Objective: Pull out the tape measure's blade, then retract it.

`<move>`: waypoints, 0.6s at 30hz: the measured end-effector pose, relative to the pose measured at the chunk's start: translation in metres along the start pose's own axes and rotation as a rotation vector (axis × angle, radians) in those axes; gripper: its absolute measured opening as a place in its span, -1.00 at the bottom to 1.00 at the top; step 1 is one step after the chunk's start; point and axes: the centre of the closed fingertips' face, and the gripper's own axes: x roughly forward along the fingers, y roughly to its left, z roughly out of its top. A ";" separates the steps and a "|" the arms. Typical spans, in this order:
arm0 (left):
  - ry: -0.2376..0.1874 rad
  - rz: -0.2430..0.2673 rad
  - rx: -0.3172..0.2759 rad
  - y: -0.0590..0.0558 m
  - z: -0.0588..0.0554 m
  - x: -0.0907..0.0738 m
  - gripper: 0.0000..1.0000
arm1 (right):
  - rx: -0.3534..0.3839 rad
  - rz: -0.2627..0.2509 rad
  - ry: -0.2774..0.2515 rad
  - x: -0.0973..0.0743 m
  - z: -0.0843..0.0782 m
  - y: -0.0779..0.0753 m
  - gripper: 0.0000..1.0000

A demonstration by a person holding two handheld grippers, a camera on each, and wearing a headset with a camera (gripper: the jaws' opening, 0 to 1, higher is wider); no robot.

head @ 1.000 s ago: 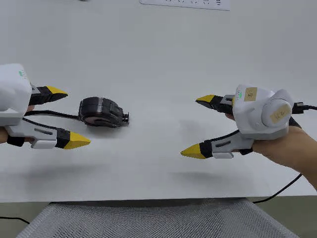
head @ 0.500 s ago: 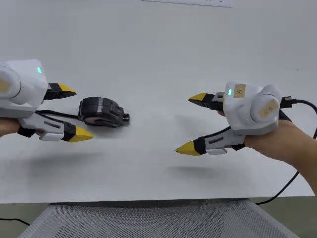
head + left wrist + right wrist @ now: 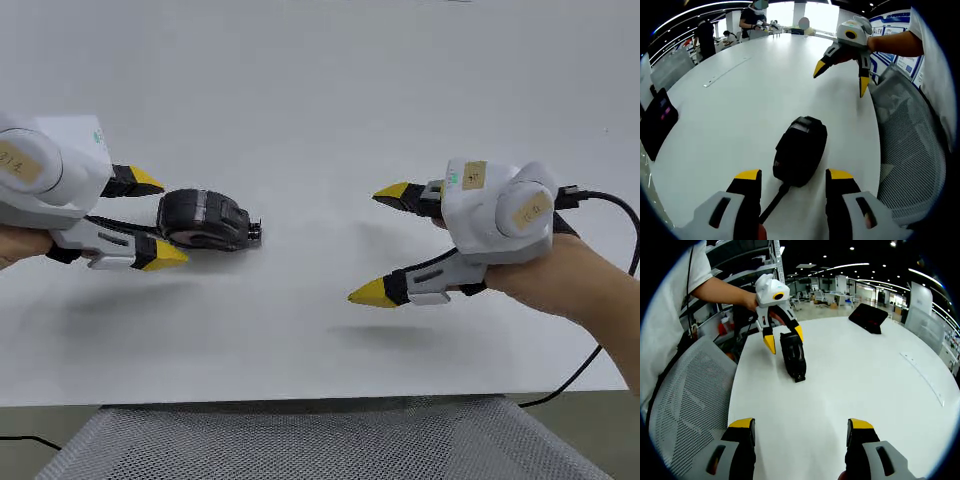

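The tape measure (image 3: 205, 220) lies back from the worktop's (image 3: 300, 100) near edge, rear between the jaws of the open left hand-held gripper (image 3: 161, 220), its cord (image 3: 772, 202) clear in the left gripper view; the right hand-held gripper (image 3: 373, 243) gapes empty.

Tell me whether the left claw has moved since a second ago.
Yes. The left claw has advanced toward the tape measure; its open jaws now flank the case's rear end.

A white table (image 3: 875, 385) sits under ceiling lights (image 3: 852, 248) in an open hall, a mesh chair (image 3: 685, 405) at its edge, perhaps a tablet (image 3: 869, 317) on it.
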 end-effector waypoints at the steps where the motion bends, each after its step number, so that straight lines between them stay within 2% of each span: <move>1: 0.003 -0.002 0.003 0.000 0.000 0.001 -0.10 | 0.002 0.001 0.000 0.000 0.000 0.000 0.47; 10: 0.015 -0.015 0.018 0.001 0.000 0.006 -0.31 | 0.014 0.010 -0.002 0.004 -0.002 0.002 0.45; 18: 0.017 -0.020 0.026 0.000 0.001 0.010 -0.39 | 0.018 0.016 -0.007 0.007 -0.002 0.002 0.43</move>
